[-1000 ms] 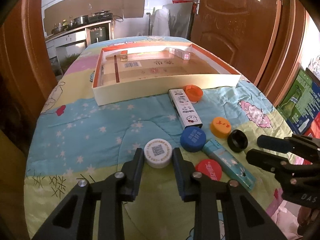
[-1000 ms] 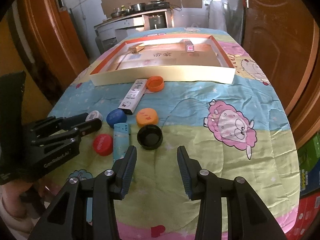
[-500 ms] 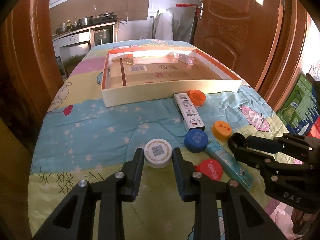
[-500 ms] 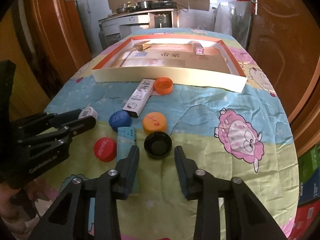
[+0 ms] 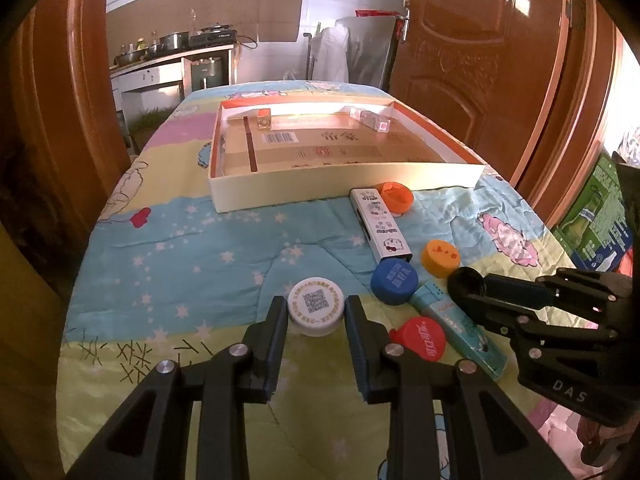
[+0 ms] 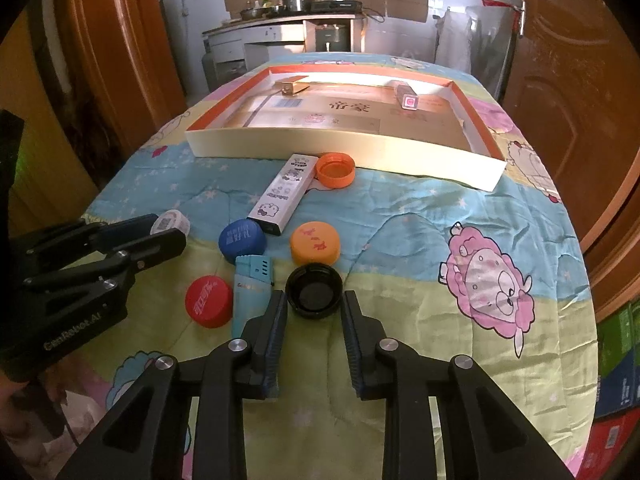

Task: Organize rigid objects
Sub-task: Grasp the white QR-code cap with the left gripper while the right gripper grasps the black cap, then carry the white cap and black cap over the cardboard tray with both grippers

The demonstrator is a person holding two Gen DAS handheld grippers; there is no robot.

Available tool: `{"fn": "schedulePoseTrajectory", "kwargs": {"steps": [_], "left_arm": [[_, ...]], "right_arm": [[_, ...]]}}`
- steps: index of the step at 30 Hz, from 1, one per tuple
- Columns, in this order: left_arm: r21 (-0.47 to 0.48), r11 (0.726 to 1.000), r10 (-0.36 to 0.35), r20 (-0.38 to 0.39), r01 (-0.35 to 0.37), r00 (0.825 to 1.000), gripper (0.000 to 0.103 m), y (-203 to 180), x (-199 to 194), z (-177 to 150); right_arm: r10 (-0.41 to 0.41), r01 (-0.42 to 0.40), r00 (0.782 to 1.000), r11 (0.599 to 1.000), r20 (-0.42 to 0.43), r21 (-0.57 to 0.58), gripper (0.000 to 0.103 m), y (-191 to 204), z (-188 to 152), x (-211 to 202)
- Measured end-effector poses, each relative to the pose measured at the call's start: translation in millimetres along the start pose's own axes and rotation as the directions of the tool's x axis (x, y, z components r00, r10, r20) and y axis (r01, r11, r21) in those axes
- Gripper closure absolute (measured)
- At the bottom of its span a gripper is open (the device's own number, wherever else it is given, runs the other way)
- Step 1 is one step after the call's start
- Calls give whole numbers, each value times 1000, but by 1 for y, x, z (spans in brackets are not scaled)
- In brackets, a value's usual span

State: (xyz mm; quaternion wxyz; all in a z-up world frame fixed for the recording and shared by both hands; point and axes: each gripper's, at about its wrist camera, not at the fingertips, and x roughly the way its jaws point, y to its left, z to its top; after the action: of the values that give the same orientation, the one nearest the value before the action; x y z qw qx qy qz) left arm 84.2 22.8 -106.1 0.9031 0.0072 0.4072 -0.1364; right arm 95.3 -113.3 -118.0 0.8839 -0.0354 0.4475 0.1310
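The left gripper (image 5: 316,312) is closed on a white cap (image 5: 316,307) printed with a square code, low in the middle of the left wrist view. The right gripper (image 6: 314,306) has just been closing, and a black cap (image 6: 314,290) lying open side up is seen between its fingers; whether the pads press on it cannot be told.

On the side of the left gripper, at the left edge of the right wrist view, "GenRobot.AI" can be read. On the right gripper, at the right edge of the left wrist view, only "DAS" can be read.

Red Chinese writing is seen on the orange cap (image 6: 315,242), white Chinese writing on the blue cap (image 6: 242,239) and on the red cap (image 6: 209,301). Cartoon cats are printed on the long white box (image 6: 285,194), which lies touching an open orange cap (image 6: 335,169). A light blue lighter (image 6: 251,286) lies between the red cap and the black cap.

Large Chinese letters on the floor of the cardboard tray (image 6: 332,146) are read best in the right wrist view. The barcode label (image 5: 279,137) is shown more clearly in the left wrist view. A pink cartoon sheep (image 6: 486,284) on the quilt (image 6: 420,208) is shown whole only in the right wrist view.
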Motion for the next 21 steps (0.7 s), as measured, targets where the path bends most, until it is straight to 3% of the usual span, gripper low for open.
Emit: {"fn": "schedulePoseTrajectory", "kwargs": {"steps": [21], "left_arm": [[8,1000,11,21,-12,1000,73,-2,-9,7]], "right_arm": [[21,-21,999,1000,31,4,75,1,4,-16]]}}
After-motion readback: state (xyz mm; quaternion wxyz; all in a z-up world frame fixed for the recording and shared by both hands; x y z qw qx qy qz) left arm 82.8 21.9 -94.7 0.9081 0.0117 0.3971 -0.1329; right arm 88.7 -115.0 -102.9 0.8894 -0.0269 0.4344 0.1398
